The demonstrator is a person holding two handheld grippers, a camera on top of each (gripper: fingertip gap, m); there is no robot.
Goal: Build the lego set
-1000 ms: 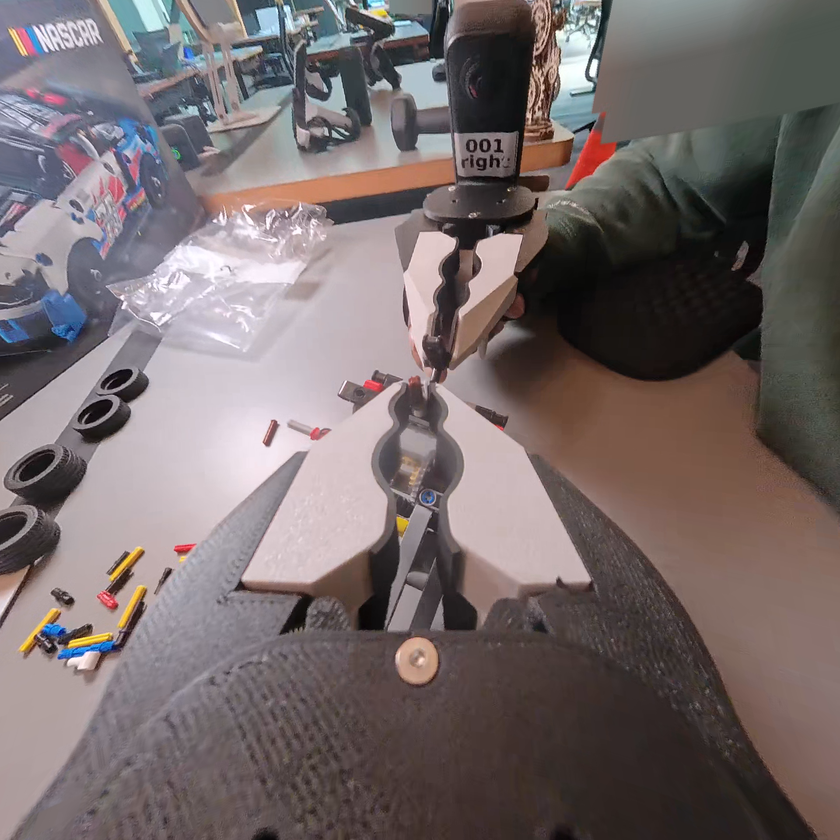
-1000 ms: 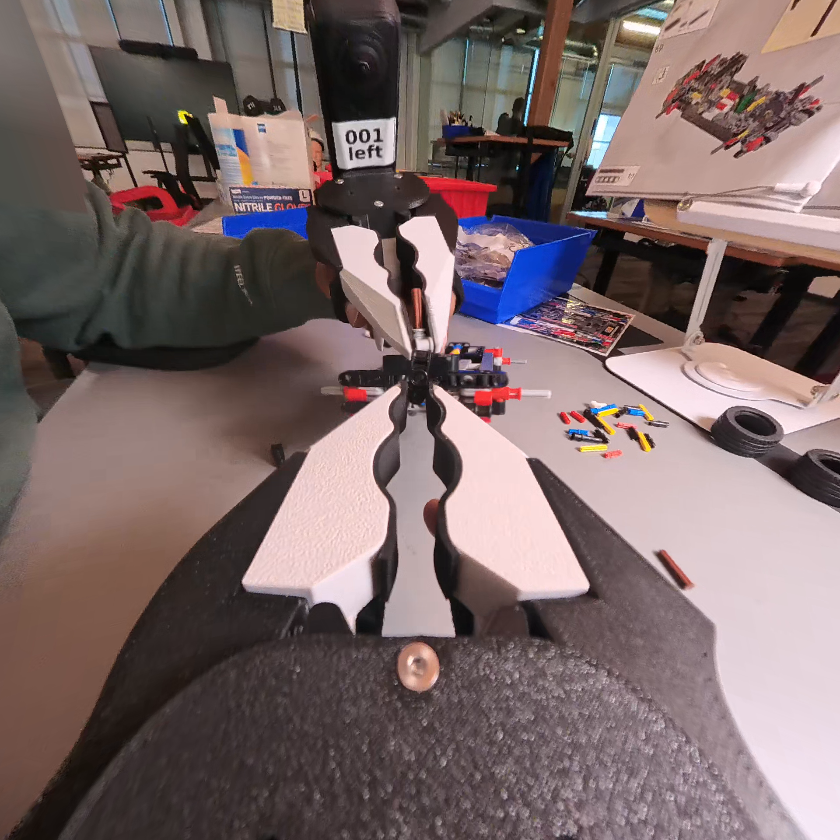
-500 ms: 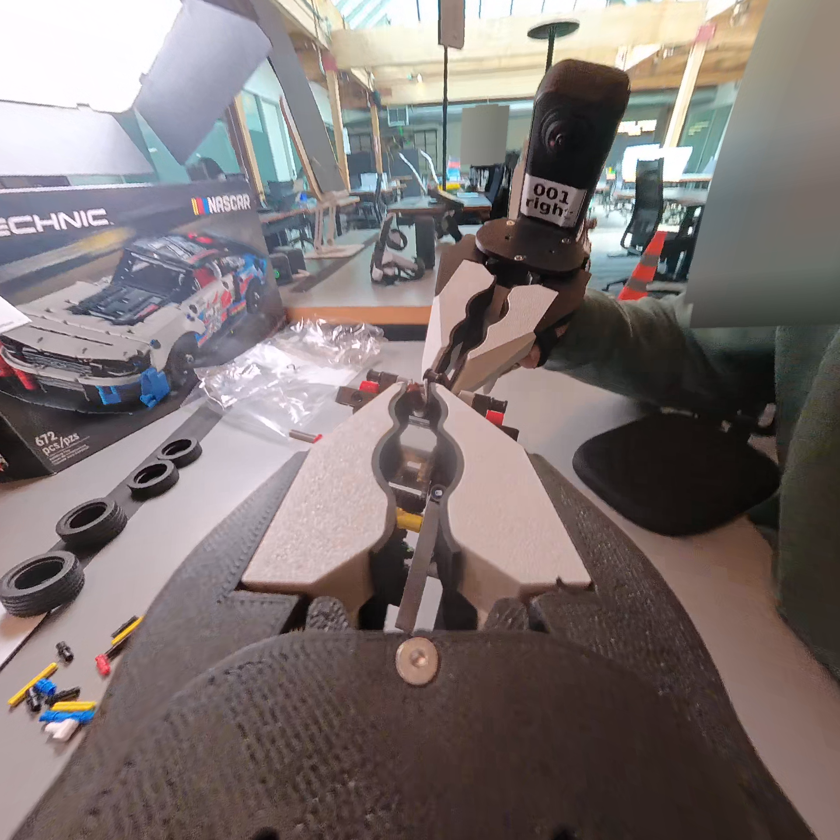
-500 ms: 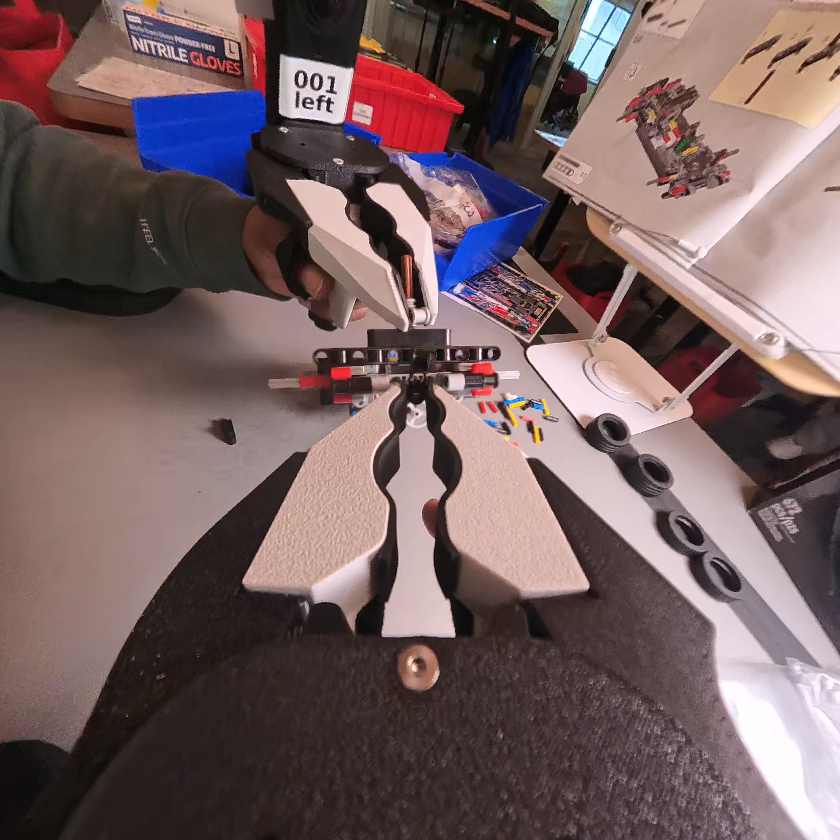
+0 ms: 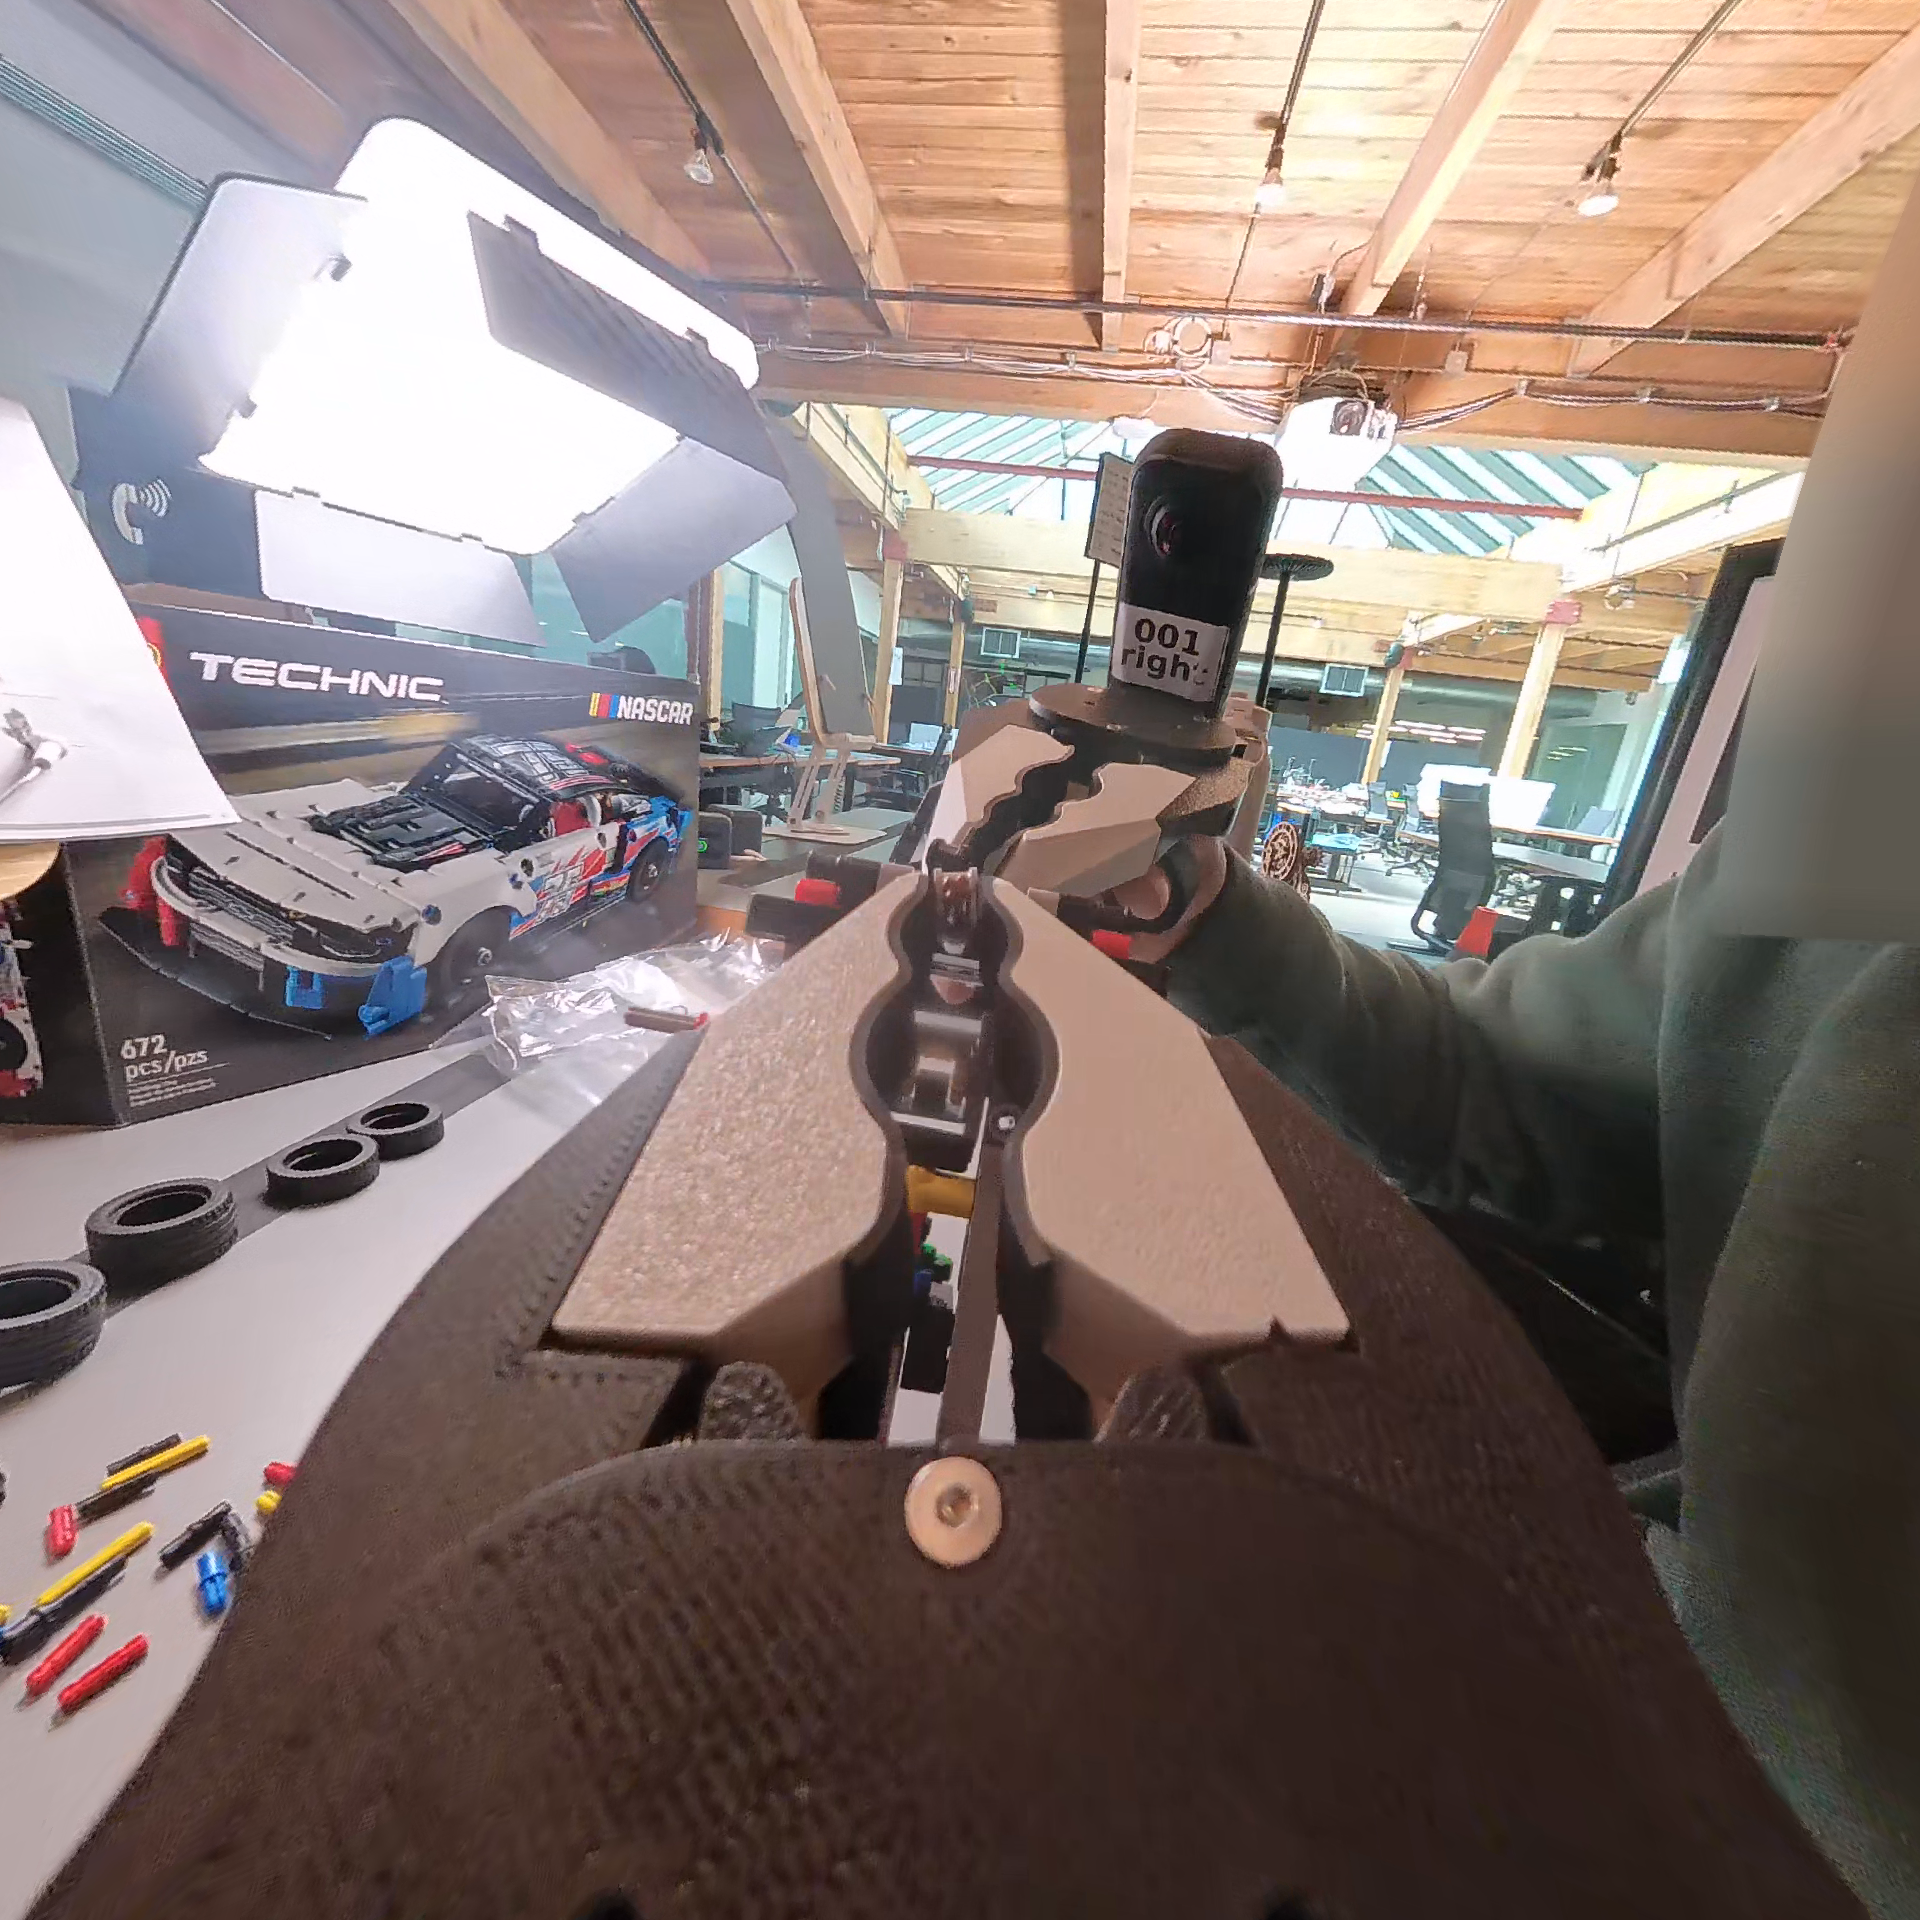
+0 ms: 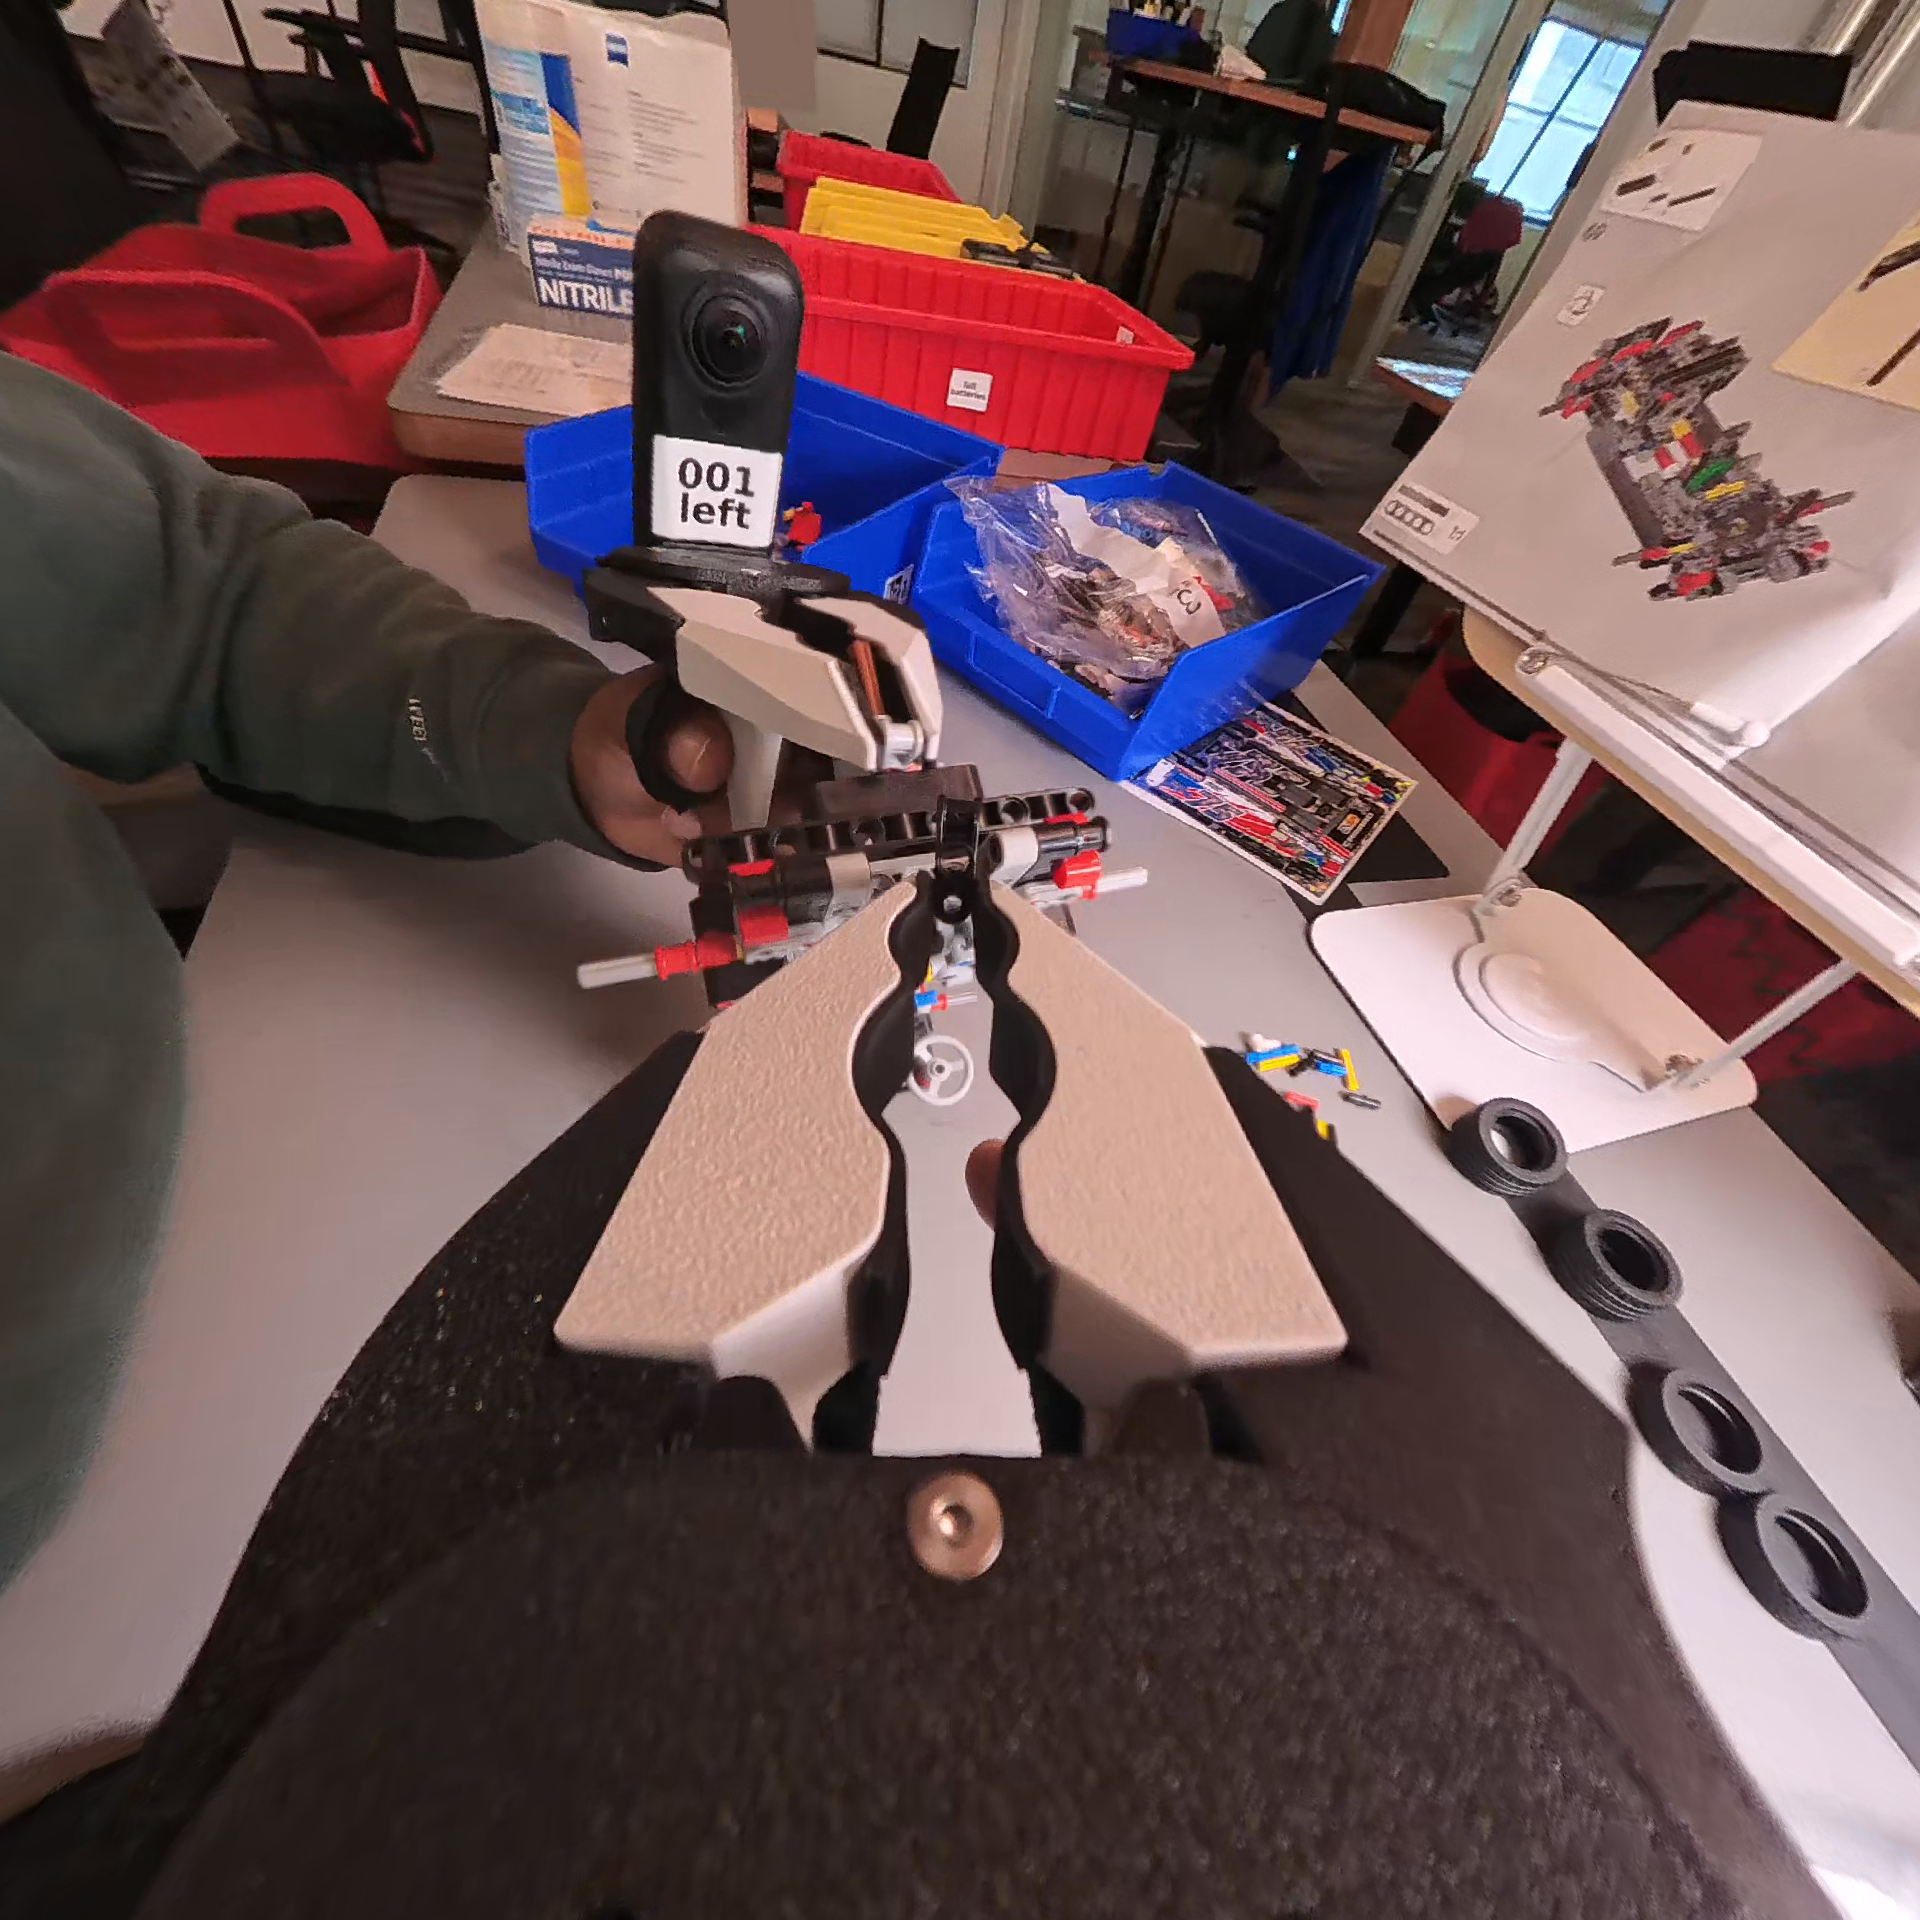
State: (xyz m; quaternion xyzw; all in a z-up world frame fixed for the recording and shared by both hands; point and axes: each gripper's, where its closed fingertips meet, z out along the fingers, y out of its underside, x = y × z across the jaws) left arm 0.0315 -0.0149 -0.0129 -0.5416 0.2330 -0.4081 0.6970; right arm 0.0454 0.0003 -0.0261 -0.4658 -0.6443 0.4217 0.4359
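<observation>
partly built lego frame (image 6: 894,847) held up off the grey table (image 6: 416,1039), long axis running left to right across the right wrist view: a black holed beam on top, red and grey pins and pale axles sticking out at both ends. gripped from two sides at once. left gripper (image 6: 906,740) reaching in from the far side and above, jaws closed on a small grey piece at the frame's top edge; in its own view (image 5: 951,894) more of the frame visible wedged down between the fingers, so clamped, not merely resting. right gripper (image 6: 951,896) coming in from the near side, tips pinched together on a small black part at the beam's middle; whether that part is already seated or only pressed against the beam cannot be told. tips of both tools nearly touching, with the frame between them.

likely step: seating that black part into the beam. key relation: frame's length lying crosswise to both sets of jaws, part straight ahead of the right tips, so a push along the right fingers, braced by the left, seems called for. right hand nearer the work point.

further out: loose coloured pins (image 6: 1304,1065) and four black tyres (image 6: 1621,1262) on the table, blue bins (image 6: 1195,717) with bagged parts, instruction sheet on a stand (image 6: 1683,436), the set's box (image 5: 395,831) beside clear bags (image 5: 623,997).
</observation>
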